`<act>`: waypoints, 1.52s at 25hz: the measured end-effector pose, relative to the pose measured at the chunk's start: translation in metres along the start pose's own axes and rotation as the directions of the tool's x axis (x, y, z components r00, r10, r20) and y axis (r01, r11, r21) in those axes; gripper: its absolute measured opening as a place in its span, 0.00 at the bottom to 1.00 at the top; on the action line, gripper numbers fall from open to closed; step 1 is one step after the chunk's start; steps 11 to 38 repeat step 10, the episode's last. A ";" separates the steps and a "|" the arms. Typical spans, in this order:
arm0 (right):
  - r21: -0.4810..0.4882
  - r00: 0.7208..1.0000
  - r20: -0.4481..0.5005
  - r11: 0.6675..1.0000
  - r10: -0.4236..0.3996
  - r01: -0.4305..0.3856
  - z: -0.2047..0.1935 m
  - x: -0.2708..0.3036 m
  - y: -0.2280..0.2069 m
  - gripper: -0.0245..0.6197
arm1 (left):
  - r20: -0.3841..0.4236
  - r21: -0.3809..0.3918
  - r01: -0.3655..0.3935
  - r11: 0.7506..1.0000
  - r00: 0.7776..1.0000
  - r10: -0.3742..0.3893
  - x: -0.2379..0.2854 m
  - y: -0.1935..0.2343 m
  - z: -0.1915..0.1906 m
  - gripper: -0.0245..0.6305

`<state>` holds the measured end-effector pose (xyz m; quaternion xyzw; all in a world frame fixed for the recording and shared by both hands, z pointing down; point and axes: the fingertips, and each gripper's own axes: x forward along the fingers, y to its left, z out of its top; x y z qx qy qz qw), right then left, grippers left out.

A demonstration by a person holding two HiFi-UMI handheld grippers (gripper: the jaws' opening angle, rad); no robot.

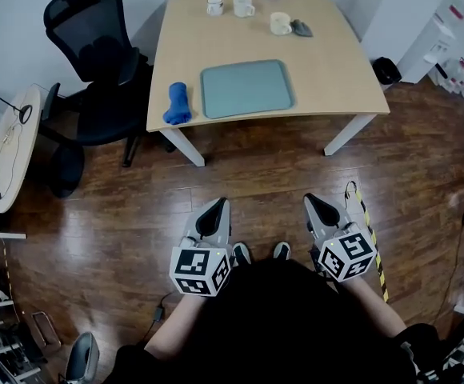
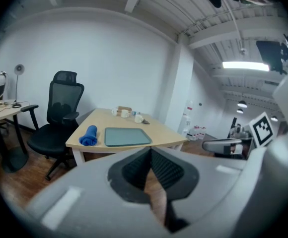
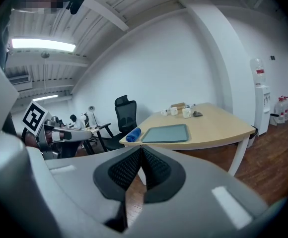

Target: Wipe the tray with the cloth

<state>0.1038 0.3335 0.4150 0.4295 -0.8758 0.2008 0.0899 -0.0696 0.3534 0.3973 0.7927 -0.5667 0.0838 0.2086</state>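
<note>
A grey-green tray (image 1: 246, 88) lies near the front edge of a light wooden table (image 1: 328, 70). To its left rests a rolled blue cloth (image 1: 177, 103). Both show again in the left gripper view, tray (image 2: 126, 136) and cloth (image 2: 89, 135), and in the right gripper view, tray (image 3: 168, 133) and cloth (image 3: 133, 134). My left gripper (image 1: 214, 206) and right gripper (image 1: 314, 203) hang over the wooden floor well short of the table, both shut with nothing between the jaws.
Three cups (image 1: 243, 6) and a dark object (image 1: 301, 28) stand at the table's far side. A black office chair (image 1: 96, 62) sits left of the table, a round side table (image 1: 12, 146) further left. Yellow-black tape (image 1: 372, 238) marks the floor at right.
</note>
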 end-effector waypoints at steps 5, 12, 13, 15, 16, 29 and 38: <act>-0.001 1.000 0.002 1.000 0.005 -0.005 0.001 -0.002 -0.004 0.05 | -0.008 0.007 0.003 1.000 1.000 -0.003 0.004 -0.007 -0.001 0.04; 0.001 1.000 0.002 1.000 0.008 -0.008 0.002 -0.004 -0.011 0.05 | -0.011 0.004 -0.001 1.000 1.000 0.001 0.010 -0.014 -0.002 0.04; 0.001 1.000 0.002 1.000 0.008 -0.008 0.002 -0.004 -0.011 0.05 | -0.011 0.004 -0.001 1.000 1.000 0.001 0.010 -0.014 -0.002 0.04; 0.001 1.000 0.002 1.000 0.008 -0.008 0.002 -0.004 -0.011 0.05 | -0.011 0.004 -0.001 1.000 1.000 0.001 0.010 -0.014 -0.002 0.04; 0.001 1.000 0.002 1.000 0.008 -0.008 0.002 -0.004 -0.011 0.05 | -0.011 0.004 -0.001 1.000 1.000 0.001 0.010 -0.014 -0.002 0.04; 0.001 1.000 0.002 1.000 0.008 -0.008 0.002 -0.004 -0.011 0.05 | -0.011 0.004 -0.001 1.000 1.000 0.001 0.010 -0.014 -0.002 0.04; 0.001 1.000 0.002 1.000 0.008 -0.008 0.002 -0.004 -0.011 0.05 | -0.011 0.004 -0.001 1.000 1.000 0.001 0.010 -0.014 -0.002 0.04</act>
